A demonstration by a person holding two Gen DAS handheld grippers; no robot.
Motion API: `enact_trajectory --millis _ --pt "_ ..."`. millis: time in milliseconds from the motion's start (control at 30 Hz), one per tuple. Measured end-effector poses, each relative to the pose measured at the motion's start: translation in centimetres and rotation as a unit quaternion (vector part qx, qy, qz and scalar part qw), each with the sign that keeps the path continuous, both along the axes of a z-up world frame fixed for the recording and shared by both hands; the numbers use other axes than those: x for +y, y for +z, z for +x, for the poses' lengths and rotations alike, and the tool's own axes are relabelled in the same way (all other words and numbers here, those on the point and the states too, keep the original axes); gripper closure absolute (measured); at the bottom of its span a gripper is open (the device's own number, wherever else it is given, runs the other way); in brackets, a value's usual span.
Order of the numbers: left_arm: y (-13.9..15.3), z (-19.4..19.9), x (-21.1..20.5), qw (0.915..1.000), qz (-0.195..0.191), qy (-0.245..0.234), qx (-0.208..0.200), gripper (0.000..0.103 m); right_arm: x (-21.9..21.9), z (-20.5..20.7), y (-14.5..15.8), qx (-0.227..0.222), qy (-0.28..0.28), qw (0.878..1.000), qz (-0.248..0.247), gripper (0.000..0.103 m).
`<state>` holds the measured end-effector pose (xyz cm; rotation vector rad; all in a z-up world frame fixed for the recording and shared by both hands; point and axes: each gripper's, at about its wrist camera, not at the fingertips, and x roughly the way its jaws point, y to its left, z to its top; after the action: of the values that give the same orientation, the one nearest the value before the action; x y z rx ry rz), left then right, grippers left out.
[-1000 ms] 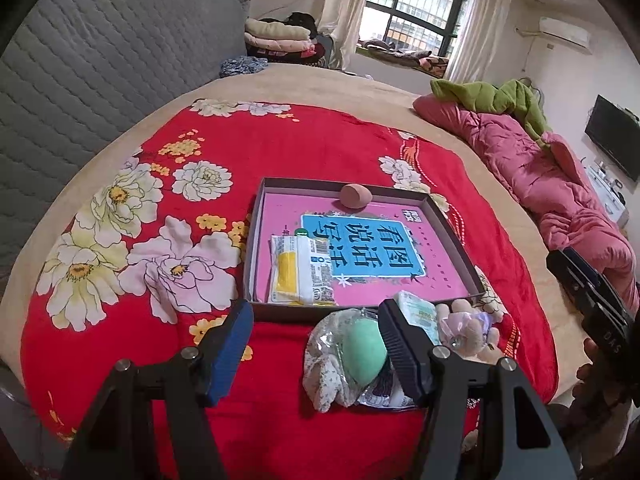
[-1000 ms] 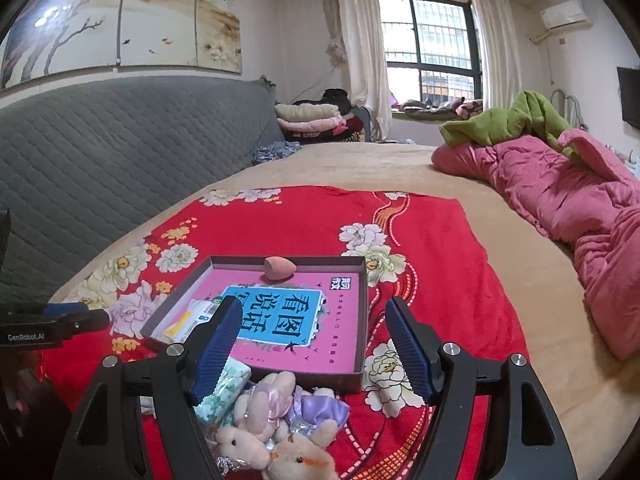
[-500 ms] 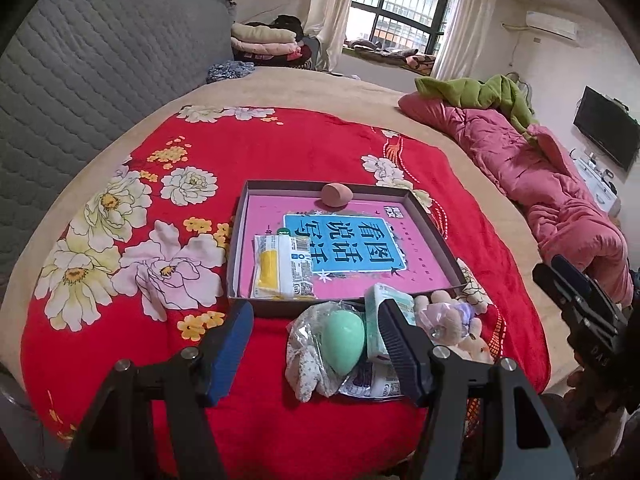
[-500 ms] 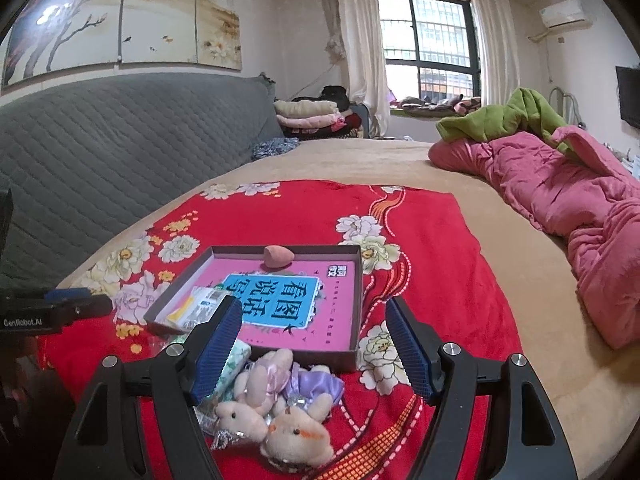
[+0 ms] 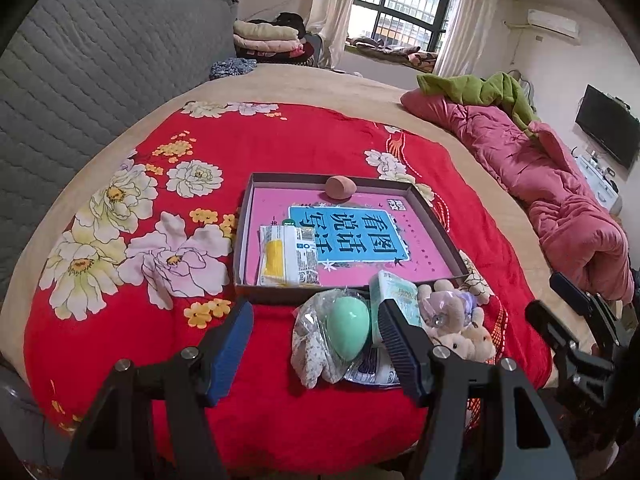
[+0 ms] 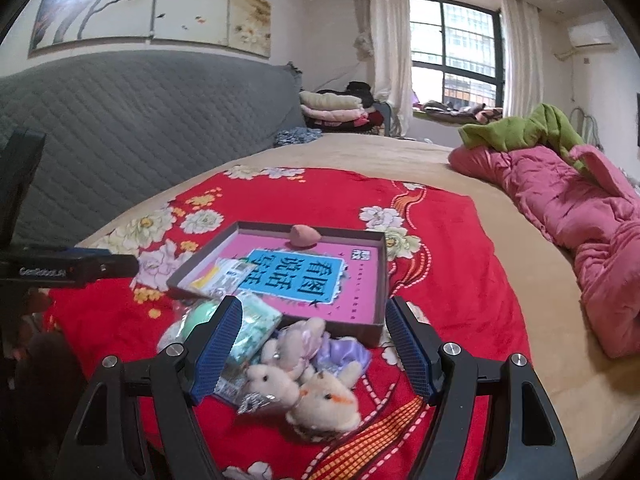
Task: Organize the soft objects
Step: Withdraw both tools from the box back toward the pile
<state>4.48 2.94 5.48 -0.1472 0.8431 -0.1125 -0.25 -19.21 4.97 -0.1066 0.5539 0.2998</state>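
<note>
Bed (image 5: 328, 84) carried a red floral blanket (image 5: 280, 148); pink quilt (image 6: 568, 208) lay bunched along the right side. On the blanket sat a shallow box (image 5: 434, 220) with a pink-and-blue printed sheet on its floor, a yellow-white packet (image 5: 286, 256) at its near left corner and a brown sponge (image 5: 340, 187) at the far wall. Just in front of the box: bagged green egg sponge (image 5: 349, 328), tissue pack (image 6: 256, 332) beside it, plush toys (image 6: 316, 384) to the right, bunched together, probably touching. Left claw (image 5: 316, 350) was wide, empty, hovering over the blanket, egg sponge seen between its fingers. Right claw (image 6: 312, 352) was wide, empty, framing the plush toys; contact not visible.
</note>
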Motion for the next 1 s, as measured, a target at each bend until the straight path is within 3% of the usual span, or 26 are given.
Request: enact_trajectory --millis 767,1000 --pt "-1.7 -2.1 -4.4 0.9972 0.023 -0.068 0.020 0.039 2.0 -3.4 -2.7 0.033 0.050 0.998 -0.032 0.028" --pt "-2.9 -1.9 -5.9 0.9956 0.024 -0.085 0.032 0.039 0.8 -3.0 -4.4 0.059 0.024 0.997 -0.040 0.028"
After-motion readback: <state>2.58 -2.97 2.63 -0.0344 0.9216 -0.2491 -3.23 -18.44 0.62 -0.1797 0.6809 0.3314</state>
